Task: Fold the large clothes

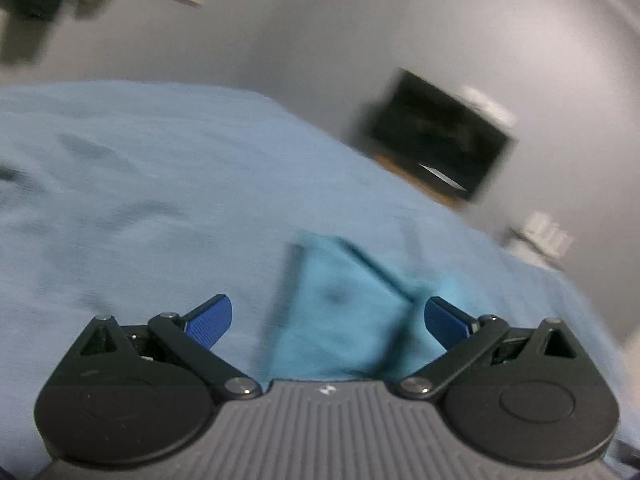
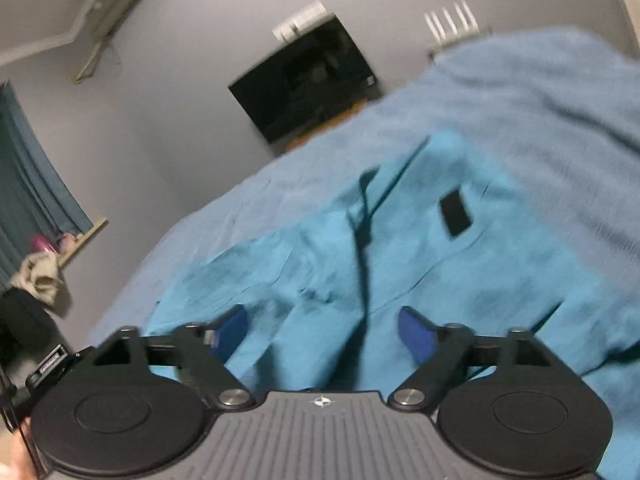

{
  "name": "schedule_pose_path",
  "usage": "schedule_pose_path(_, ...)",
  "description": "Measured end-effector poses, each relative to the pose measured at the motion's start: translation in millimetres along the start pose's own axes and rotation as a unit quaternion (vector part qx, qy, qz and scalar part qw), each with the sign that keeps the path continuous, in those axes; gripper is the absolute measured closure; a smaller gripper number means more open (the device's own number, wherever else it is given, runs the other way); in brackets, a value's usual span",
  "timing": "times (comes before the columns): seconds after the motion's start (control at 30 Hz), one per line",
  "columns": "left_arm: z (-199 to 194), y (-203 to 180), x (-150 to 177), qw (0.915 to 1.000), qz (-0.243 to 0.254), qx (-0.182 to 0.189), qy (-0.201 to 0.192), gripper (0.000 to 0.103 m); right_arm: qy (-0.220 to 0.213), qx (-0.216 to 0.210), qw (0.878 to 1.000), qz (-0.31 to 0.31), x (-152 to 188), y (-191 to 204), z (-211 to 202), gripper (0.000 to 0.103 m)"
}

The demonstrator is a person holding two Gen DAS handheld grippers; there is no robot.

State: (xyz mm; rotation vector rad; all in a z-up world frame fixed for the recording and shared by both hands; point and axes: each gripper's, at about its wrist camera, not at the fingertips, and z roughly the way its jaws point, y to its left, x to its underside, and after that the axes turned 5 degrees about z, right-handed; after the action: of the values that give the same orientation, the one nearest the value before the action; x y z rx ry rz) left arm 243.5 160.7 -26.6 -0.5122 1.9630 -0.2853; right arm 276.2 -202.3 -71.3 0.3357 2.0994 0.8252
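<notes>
A turquoise garment lies spread and wrinkled on a bed covered by a light blue sheet. It has a dark seam down its middle and a small black rectangular patch. My right gripper is open above the garment, holding nothing. In the left wrist view a corner of the same garment lies on the sheet. My left gripper is open just above that corner, holding nothing. Both views are blurred by motion.
A black wall-mounted screen hangs on the grey wall; it also shows in the left wrist view. A teal curtain and a pile of cloth on a ledge are at the left.
</notes>
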Motion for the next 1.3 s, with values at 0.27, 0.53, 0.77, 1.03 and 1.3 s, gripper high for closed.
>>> schedule_pose_path(0.27, 44, -19, 28, 0.9822, 0.004, 0.131, 0.134, 0.098, 0.07, -0.029, 0.997, 0.021, 10, 15, 32, 0.081)
schedule_pose_path(0.53, 42, -52, 30, 0.974, 0.101, 0.156, 0.129, 0.1, -0.083, 0.081, 0.95, -0.289, 9, 81, 19, 0.092)
schedule_pose_path(0.77, 75, -52, 69, 0.9658, 0.126, 0.128, 0.186, 0.1, -0.028, 0.128, 0.964, -0.231, 27, 38, 64, 0.092)
schedule_pose_path(1.03, 60, -53, 37, 0.982, 0.134, 0.063, 0.117, 0.06, -0.062, 0.116, 0.972, -0.197, 22, 41, 43, 0.051)
schedule_pose_path(1.3, 33, -81, 35, 0.9752, 0.183, 0.119, 0.034, 0.043, -0.089, 0.038, 0.942, -0.322, 41, 96, 42, 0.05)
